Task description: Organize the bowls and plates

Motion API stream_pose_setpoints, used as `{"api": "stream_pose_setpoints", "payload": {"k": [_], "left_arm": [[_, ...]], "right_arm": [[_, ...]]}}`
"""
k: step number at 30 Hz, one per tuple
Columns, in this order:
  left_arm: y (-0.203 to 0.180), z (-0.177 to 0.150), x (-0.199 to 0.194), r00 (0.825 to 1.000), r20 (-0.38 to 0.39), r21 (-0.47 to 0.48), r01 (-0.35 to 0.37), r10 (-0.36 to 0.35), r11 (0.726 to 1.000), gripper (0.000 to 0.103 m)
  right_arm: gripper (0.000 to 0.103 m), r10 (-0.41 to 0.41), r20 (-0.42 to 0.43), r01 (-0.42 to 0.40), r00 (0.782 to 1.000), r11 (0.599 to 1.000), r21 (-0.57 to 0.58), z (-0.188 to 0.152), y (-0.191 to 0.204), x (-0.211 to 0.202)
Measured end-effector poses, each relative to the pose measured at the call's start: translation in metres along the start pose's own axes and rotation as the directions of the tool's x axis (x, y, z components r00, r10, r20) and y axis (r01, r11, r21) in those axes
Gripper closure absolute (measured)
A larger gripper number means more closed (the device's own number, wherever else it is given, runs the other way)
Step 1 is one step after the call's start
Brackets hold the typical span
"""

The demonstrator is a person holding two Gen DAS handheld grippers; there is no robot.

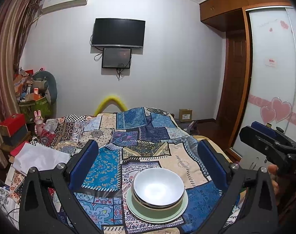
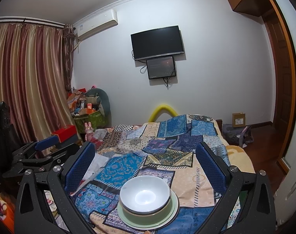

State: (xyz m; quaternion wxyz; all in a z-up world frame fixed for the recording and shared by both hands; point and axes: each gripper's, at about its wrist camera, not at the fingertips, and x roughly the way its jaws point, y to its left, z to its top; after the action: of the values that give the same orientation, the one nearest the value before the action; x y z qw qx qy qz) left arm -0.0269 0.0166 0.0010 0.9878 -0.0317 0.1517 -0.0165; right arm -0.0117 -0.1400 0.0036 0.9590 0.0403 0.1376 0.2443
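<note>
The bed, spread with a patchwork quilt of blue and cream panels, fills the space ahead of both tools and serves as the work surface, which is likely why the crockery is gathered in one compact pile on a flatter stretch of it: soft bedding gives a poor footing for loose pieces. That pile sits just in front of and below the left hand-held gripper, between the lines of its two fingers but short of their blue pads, and it lies in much the same place before the right hand-held gripper, slightly toward that tool's left finger. At the bottom is a pale green plate, broad enough to act as a base; on it stands a green bowl, and nested inside that is a white bowl with a dark rim line, upright and seated level, so the stack reads as already ordered by size. Both tools are released, fingers spread wide and grasping nothing, neither touching the dishes; that wide stance suits either a finished placement or readiness to span a bowl rim. In the left view the right tool shows at the far right edge with part of a hand behind it; in the right view the left tool appears at the left edge. My judgement is that the stacking is largely done, though whether other dishes lie out of sight cannot be told
</note>
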Motion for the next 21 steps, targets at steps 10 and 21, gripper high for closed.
{"api": "stream_pose_setpoints", "payload": {"k": [10, 21], "left_arm": [[-0.0026, -0.0005, -0.0024, 1.000, 0.003, 0.004, 0.008, -0.008, 1.000, 0.000], [-0.0047, -0.0008, 0.0010, 1.000, -0.009, 0.008, 0.018, -0.018, 1.000, 0.000]], "right_arm": [[0.000, -0.003, -0.002, 0.003, 1.000, 1.000, 0.004, -0.0006, -0.0012, 0.0006], [0.000, -0.006, -0.015, 0.006, 1.000, 1.000, 0.009, -0.0008, -0.0028, 0.0053]]}}
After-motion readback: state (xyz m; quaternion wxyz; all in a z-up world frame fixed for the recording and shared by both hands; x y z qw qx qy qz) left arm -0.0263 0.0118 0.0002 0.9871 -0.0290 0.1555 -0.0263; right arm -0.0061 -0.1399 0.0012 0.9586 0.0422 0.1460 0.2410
